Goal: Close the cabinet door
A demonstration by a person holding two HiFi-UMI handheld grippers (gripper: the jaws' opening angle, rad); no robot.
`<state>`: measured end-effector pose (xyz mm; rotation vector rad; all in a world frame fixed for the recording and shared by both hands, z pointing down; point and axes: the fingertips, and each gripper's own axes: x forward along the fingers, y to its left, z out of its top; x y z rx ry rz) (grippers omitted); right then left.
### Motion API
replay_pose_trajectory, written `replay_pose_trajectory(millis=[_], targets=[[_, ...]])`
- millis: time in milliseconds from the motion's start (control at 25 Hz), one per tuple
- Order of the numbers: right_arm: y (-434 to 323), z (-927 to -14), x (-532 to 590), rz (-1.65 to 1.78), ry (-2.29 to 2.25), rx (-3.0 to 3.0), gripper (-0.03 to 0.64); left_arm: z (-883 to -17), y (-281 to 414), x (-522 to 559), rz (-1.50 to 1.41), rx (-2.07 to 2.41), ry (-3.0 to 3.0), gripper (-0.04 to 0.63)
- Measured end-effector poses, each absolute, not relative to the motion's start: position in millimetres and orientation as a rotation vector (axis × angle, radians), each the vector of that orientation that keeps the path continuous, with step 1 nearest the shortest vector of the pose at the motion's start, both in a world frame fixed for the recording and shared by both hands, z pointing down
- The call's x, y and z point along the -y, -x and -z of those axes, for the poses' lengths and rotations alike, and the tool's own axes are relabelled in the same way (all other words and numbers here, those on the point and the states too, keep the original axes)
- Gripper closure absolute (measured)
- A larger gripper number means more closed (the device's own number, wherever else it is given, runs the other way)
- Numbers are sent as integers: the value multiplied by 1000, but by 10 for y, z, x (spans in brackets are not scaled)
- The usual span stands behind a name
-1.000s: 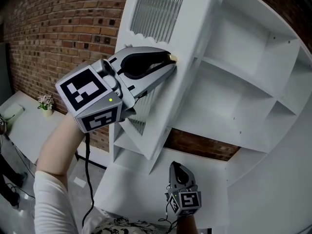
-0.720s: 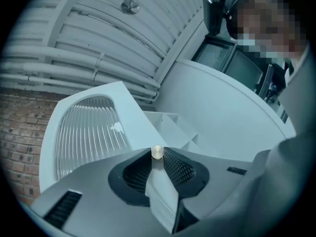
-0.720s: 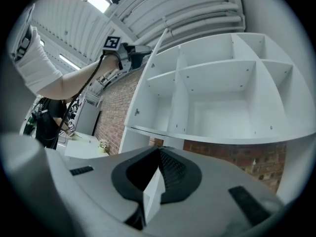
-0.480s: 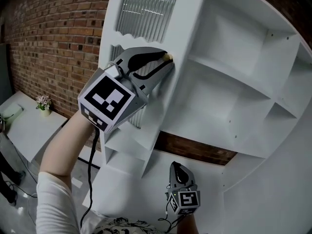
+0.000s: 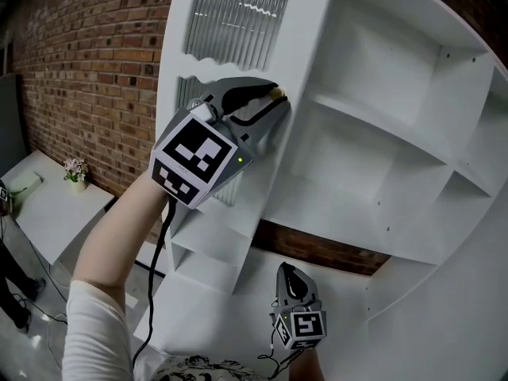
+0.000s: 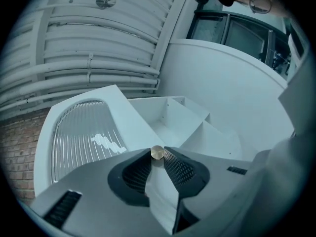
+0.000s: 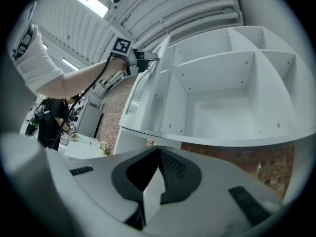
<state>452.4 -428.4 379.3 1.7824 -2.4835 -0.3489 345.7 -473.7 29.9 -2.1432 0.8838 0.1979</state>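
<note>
Since the cabinet door (image 5: 305, 30) is standing open, it all comes down to which side of the gripper the shelves are on.

Head view: the left gripper (image 5: 272, 101) has the door's little brass knob (image 5: 277, 94) pinched right at its tips. So the door is dead ahead of it, with its long axis running up and down past the jaws. The cabinet (image 5: 397, 70) opening sits off to that gripper's right, so the swing probably has to go that way. The right gripper (image 5: 291, 279) hangs well below and apart from the door, so the left one is clearly nearer.

Left gripper view: the jaws are part-way open with the pads on the knob from both sides. They've just eased a touch wider, but the knob is between them and looks gripped. The ribbed glass panel (image 6: 84, 132) is ahead-left. The compartments (image 6: 170, 120) are ahead-right, bare as far as they show.

Right gripper view: the jaws are closed together with nothing in them. The cabinet is ahead and above, and every compartment in sight has nothing inside. The door and the left gripper are up at the upper left.
</note>
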Motion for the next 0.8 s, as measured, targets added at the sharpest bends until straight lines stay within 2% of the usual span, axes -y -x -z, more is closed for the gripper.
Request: replay_pose_trajectory(millis=[800], targets=[[-4646,-3883,4444,315,-1784,2503,609,-304,-3721,5252,-131,-1015,2093,499]])
